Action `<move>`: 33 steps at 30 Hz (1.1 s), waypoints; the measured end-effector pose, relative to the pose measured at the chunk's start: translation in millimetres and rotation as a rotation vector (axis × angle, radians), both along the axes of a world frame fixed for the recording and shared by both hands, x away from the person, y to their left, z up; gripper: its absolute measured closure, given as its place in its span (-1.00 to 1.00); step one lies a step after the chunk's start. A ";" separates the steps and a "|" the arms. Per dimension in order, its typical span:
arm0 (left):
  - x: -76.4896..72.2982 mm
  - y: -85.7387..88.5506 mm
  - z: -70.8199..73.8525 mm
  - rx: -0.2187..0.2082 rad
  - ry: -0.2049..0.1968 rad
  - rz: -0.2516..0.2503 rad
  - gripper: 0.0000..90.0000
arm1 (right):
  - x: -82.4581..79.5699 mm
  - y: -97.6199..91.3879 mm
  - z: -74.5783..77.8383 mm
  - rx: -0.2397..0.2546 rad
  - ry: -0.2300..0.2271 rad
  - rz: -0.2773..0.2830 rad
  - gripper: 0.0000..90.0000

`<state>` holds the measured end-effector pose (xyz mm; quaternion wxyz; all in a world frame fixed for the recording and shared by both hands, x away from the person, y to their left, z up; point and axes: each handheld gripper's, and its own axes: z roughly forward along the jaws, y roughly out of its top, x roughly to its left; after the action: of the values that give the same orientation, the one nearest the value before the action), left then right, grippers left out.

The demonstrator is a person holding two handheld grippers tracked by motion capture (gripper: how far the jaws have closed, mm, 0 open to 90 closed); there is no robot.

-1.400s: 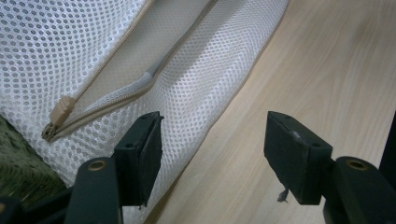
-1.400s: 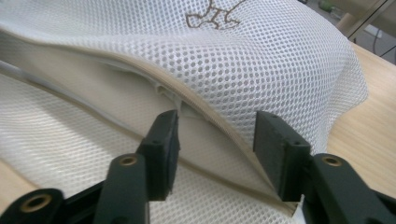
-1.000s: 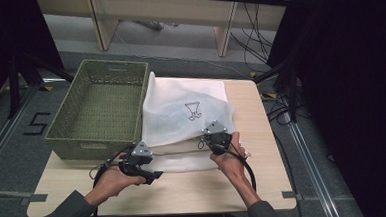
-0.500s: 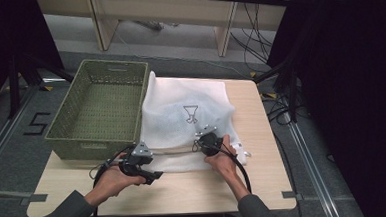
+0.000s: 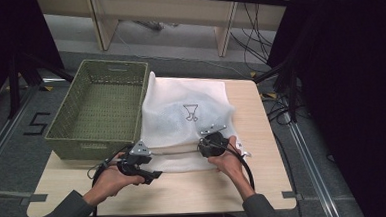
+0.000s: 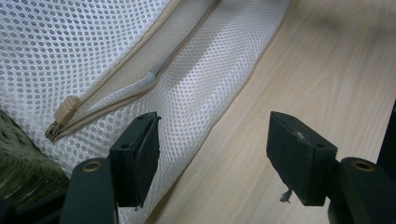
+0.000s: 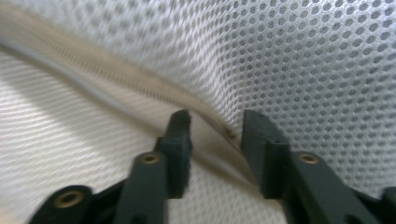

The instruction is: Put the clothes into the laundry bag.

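Observation:
A white mesh bag (image 5: 186, 114) with a small black print lies flat on the wooden table (image 5: 185, 194). Its beige zipper (image 6: 116, 93) runs along the near edge, and the pull (image 6: 63, 114) sits at the end by the basket. My left gripper (image 5: 152, 173) is open at the bag's near left corner, one jaw over the mesh (image 6: 93, 46) and the other over bare wood (image 6: 212, 126). My right gripper (image 5: 214, 145) rests on the bag's near right part. Its jaws (image 7: 215, 119) have just been opening and now stand apart, with the zipper band (image 7: 93, 70) running between them.
A green woven basket (image 5: 100, 101) stands against the bag's left side, close to my left gripper (image 6: 23, 163). Bare tabletop (image 6: 327, 56) stretches along the front edge and to the right of the bag. Dark floor and cables surround the table.
My right hand has slid slightly left and nearer along the bag's front edge. The left hand has kept still.

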<state>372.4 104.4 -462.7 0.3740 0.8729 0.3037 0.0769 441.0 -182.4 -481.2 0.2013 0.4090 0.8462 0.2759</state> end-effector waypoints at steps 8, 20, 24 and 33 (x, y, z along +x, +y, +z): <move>-4.3 9.2 5.6 -0.033 -0.017 0.008 -0.26 | -21.7 -18.2 22.6 0.116 0.006 0.015 0.01; -12.8 21.0 7.2 -0.058 -0.013 0.037 -0.31 | -45.5 -50.0 37.6 0.361 0.010 -0.064 -0.24; -16.9 25.1 7.3 -0.064 -0.014 0.032 -0.34 | -54.7 -59.9 39.1 0.368 0.011 -0.074 -0.29; -27.9 31.9 6.6 -0.063 -0.017 0.031 -0.39 | -76.8 -71.7 39.9 0.368 0.001 -0.074 -0.33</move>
<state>344.5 136.3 -456.1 0.4026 0.8552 0.3164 0.0805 364.3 -254.0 -441.3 0.1329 0.4698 0.7660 0.4181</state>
